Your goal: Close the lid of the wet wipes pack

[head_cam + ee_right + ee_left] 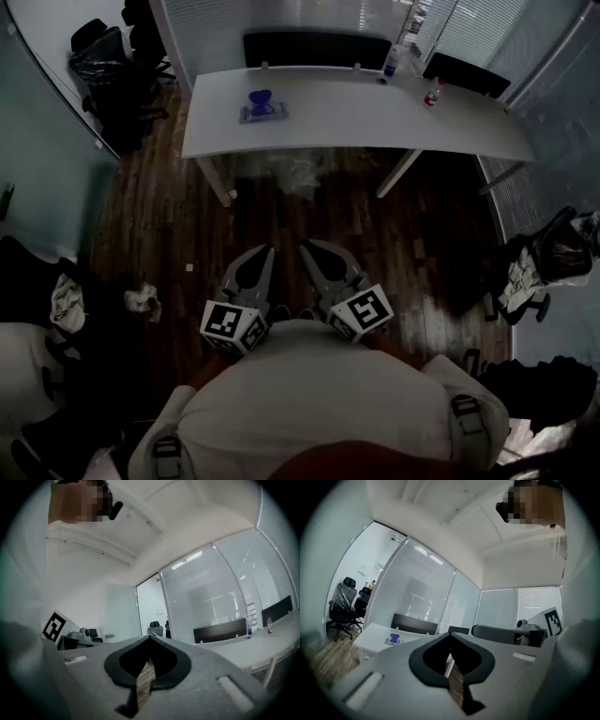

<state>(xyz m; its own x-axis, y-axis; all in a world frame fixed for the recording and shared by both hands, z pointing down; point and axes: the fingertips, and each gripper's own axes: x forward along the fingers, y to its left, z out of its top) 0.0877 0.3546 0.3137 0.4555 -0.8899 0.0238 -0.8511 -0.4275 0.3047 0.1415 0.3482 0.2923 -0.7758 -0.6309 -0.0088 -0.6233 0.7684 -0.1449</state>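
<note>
1. We're looking down on the left gripper (268, 249) and the right gripper (306, 247), both held close against the person's body, side by side and pointing to 12 o'clock.
2. In the left gripper view, the left gripper (450, 634) has its jaws closed tip to tip. There's nothing between them, only a strip of wooden floor (457, 686) showing through the gap.
3. It's the same on the other side: the right gripper (150, 638) has its jaws pressed together and empty.
4. Up at 12 o'clock stands the white table (356, 122), well apart from both grippers.
5. There's the wet wipes pack (261, 110), lying on the table's left part, at about 11 o'clock from the grippers. Its blue lid (260, 97) seems to stand up off the pack.
6. The left gripper view catches the pack (393, 640) too, small and far off at 10 o'clock.
7. At 1 o'clock on the table we spot a clear bottle (394, 61) and a smaller red-capped one (432, 93).
8. Dark office chairs (112, 70) crowd the 10 o'clock corner.
</note>
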